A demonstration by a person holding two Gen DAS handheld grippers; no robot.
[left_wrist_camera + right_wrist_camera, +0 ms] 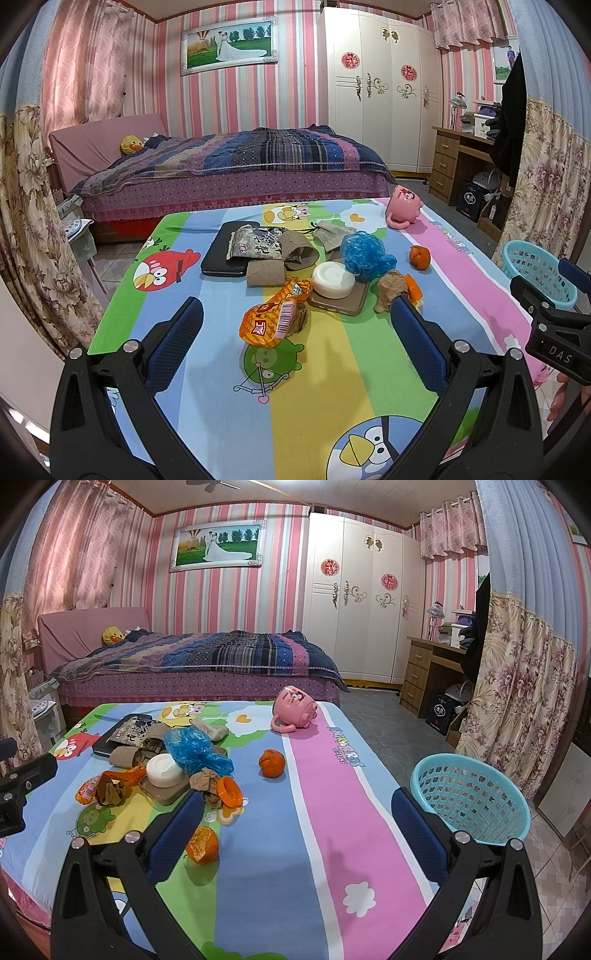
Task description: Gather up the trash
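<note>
Both the left gripper (295,332) and right gripper (297,819) are hovering with fingers spread wide, holding nothing, trash pile (295,266) lying mid-bench, blue basket (471,797) sitting at right edge.

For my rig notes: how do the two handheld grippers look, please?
Both the left gripper and the right gripper have black angular plastic frames with silver round bolts, and two flat fingers covered in dark blue textured pads. White letters "DAS" mark the right gripper's black body.

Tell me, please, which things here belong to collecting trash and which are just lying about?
Job: orange snack wrapper, blue plastic bag, cardboard tubes, orange peel, turquoise basket.
Lying about: pink mug, phone, white round tin, laptop.
</note>
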